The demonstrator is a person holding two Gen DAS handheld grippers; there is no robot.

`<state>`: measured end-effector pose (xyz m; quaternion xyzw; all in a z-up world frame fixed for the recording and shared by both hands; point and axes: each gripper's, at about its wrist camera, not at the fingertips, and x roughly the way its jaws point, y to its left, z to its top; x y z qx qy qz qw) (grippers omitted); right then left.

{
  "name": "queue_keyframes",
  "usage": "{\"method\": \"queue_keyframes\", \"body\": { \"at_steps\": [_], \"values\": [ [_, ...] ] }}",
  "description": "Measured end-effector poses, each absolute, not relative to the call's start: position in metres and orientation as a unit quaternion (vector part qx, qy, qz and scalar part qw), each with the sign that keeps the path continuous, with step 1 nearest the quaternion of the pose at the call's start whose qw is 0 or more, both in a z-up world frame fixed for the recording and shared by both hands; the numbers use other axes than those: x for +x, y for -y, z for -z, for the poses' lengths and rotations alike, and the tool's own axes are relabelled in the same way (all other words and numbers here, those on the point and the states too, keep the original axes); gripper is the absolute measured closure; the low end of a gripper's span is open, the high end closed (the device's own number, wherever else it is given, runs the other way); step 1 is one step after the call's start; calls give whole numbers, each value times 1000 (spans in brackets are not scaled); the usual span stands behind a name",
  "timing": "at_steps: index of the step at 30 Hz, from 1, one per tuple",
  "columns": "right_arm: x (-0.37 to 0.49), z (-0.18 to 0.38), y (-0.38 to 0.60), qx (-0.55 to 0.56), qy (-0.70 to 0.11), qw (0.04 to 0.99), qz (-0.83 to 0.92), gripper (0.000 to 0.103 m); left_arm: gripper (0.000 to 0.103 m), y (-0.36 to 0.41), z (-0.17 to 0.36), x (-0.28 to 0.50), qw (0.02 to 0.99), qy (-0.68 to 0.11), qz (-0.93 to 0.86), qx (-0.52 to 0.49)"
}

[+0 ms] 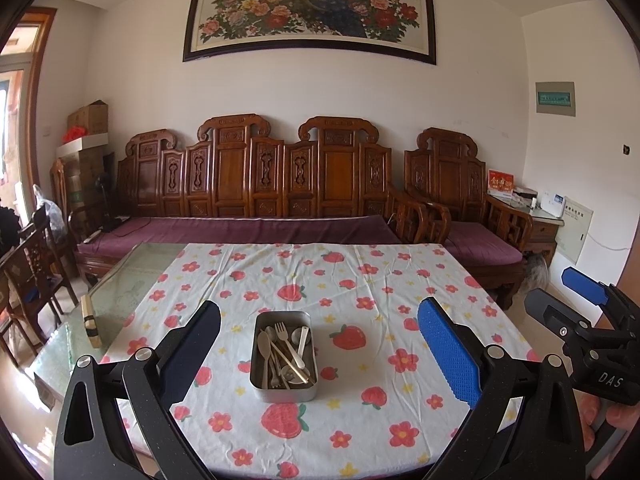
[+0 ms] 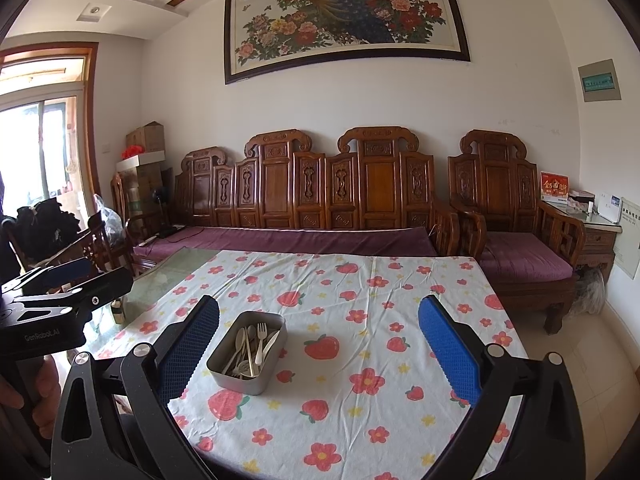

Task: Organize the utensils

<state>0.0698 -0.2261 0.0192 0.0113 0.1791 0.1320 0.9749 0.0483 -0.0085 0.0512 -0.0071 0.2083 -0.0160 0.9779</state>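
Both wrist views above near table edge, facing sofa [image 1: 240, 232]; shared metal tin [image 1: 285, 356], seemingly mid-table.

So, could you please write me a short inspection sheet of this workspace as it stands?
Surface: glass-topped table, mostly covered by a strawberry-print cloth.
Job's things: metal tin on the cloth, holding mixed spoons and a fork.
Clutter: a small block on the bare glass.
Grippers: left gripper and right gripper both open, empty, above the table.
Cables: nothing seen on the table.
Surroundings: carved wooden sofa, peacock painting.
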Motion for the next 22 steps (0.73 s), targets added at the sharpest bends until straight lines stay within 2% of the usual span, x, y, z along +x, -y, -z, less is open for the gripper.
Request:
{"method": "queue_keyframes", "body": {
  "at_steps": [22],
  "values": [
    [68,-18,224,13,-178,975,-133,3,8,8,-49,48,978,-207,15,-11]
  ]
}}
